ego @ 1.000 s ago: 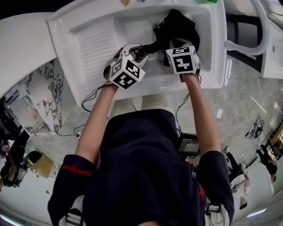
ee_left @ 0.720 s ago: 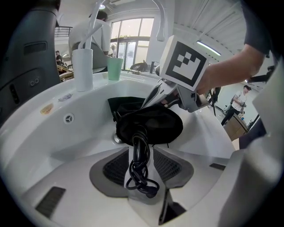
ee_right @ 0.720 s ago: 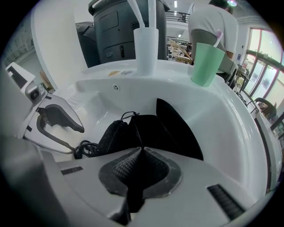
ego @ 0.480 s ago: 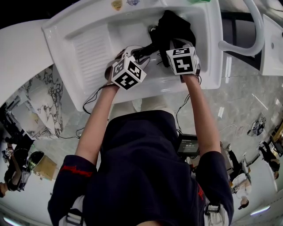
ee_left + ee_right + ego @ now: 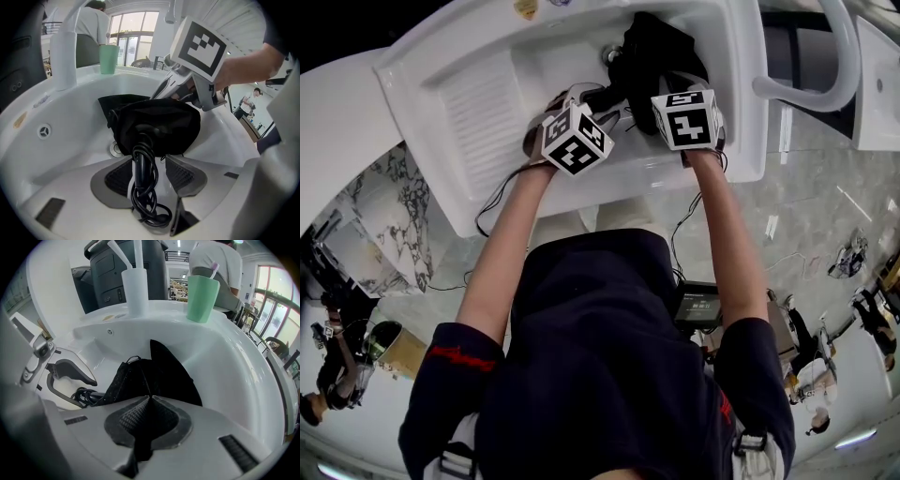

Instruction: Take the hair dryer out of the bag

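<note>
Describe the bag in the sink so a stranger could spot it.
Start at the white sink; in its basin, beside the drain, lies a black cloth bag. Nothing else there is dark and soft, and a cord-wrapped hair dryer handle pokes from its mouth.

The bag (image 5: 159,124) is matt black cloth; the sink (image 5: 61,154) is glossy, smooth white.

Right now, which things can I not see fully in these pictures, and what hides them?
Head of the hair dryer: left gripper view, inside the black bag; only handle and cord show.
Tips of the right claw: head view, under its marker cube.
Sink drain: left gripper view, partly behind the bag.
</note>
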A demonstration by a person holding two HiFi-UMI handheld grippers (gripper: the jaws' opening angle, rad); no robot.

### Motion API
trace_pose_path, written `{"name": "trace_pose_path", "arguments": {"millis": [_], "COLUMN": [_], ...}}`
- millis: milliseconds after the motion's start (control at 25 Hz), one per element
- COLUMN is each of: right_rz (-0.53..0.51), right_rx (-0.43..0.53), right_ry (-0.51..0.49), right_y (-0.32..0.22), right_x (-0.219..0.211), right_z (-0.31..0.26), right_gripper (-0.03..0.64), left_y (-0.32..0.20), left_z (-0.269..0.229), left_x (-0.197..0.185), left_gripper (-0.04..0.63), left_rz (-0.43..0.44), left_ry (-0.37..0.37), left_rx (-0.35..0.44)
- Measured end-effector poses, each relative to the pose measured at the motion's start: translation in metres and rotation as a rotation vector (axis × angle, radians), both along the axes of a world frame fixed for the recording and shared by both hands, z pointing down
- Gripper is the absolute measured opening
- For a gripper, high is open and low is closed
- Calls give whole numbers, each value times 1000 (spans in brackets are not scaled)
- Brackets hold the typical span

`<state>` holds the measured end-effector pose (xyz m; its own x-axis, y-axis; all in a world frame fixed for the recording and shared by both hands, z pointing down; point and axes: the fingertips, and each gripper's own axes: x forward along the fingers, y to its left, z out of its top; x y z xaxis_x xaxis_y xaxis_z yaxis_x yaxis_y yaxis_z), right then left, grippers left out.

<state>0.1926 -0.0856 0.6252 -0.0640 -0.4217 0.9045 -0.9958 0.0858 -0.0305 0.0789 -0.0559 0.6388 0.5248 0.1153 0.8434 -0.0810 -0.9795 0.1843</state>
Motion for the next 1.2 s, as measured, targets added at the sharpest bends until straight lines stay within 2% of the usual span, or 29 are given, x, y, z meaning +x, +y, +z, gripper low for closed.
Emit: {"name": "trace_pose_path", "arguments": {"millis": [640,880,1200], "right_rz": [25,27,36], "right_rx": [18,26,33], "right_ry": [-34,-41,-51], "right_y": [1,2,3], "right_x": [4,4,5], "right_z": [2,2,2], "right_gripper": [40,40,40], "left_y": [-2,-2,-1], "left_z": [44,55,70], "left_x": [21,24,30], "left_gripper": [225,235,246], "left_rz": [47,43,75], "left_ry": [-90,-105,-135], "left_rx": [17,1,51]}}
